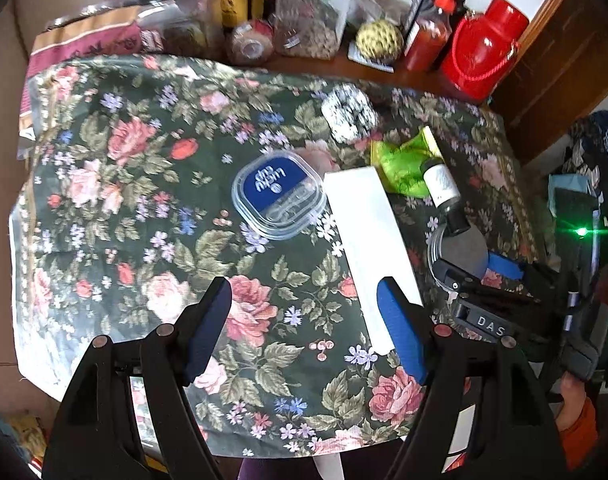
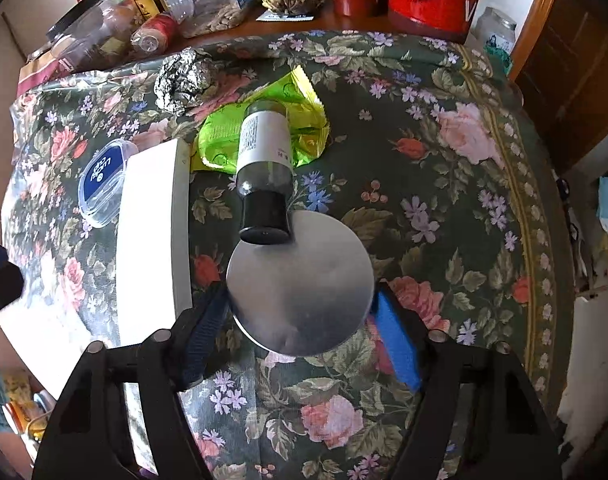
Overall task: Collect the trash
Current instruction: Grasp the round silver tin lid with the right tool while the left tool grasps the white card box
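Nearest my right gripper (image 2: 299, 340) sat the round grey metal lid (image 2: 299, 300), lying flat on the floral green tablecloth (image 2: 444, 200) between the blue pads (image 2: 394, 344). Whether those pads pressed its rim I could not tell; the jaws stood fairly wide around it. At the lid's 12 o'clock lay the small dark bottle with a white label and black cap (image 2: 263, 168), its cap touching the lid's edge, its body across the crumpled bright-green wrapper (image 2: 219, 136). At 11 o'clock beyond that sat the ball of crushed silver foil (image 2: 181, 80). At 9 o'clock lay the long white cardboard box (image 2: 151, 240).

From the other wrist, my left gripper (image 1: 304, 324) hung wide and empty, one pad over the box's near end.

I judged the lid thin, stiff, light and slippery, best pinched across its rim. Wrapper and foil would crush softly anywhere; the bottle might roll.
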`<state>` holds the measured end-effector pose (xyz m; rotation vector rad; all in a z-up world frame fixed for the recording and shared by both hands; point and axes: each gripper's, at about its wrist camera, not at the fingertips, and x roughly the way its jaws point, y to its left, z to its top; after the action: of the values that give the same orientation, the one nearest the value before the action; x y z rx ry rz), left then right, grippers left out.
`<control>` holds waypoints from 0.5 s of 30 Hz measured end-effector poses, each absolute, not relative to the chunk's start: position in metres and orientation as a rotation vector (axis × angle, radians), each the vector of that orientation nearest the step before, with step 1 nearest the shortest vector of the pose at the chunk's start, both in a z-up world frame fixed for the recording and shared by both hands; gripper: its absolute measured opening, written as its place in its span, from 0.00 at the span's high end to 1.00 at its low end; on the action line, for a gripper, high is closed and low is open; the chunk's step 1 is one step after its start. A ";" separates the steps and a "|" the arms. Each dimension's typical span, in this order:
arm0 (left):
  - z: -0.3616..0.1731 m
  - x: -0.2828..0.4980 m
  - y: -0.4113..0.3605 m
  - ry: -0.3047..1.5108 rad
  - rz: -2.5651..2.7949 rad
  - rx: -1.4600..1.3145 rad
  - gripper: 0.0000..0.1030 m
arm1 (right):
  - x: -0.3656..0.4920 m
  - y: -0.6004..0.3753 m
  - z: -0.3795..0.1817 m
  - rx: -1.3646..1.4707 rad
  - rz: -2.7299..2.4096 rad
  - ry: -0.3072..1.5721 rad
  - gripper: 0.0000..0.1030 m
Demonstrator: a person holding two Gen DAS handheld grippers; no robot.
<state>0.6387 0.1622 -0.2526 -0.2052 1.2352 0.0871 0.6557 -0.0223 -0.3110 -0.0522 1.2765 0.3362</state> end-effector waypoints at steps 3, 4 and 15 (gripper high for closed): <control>-0.261 0.642 0.154 1.254 0.075 -0.208 0.28 | 0.650 -0.029 -0.308 -0.017 0.366 1.281 0.33; -0.264 0.643 0.151 1.259 0.071 -0.211 0.28 | 0.647 -0.032 -0.307 -0.004 0.382 1.285 0.33; -0.299 0.653 0.108 1.335 0.059 -0.264 0.28 | 0.607 -0.102 -0.289 0.013 0.351 1.297 0.33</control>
<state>0.6526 0.1083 -0.2986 -0.2637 1.3345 0.0589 0.6070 -0.1025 -0.2891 0.0134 1.2965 0.3512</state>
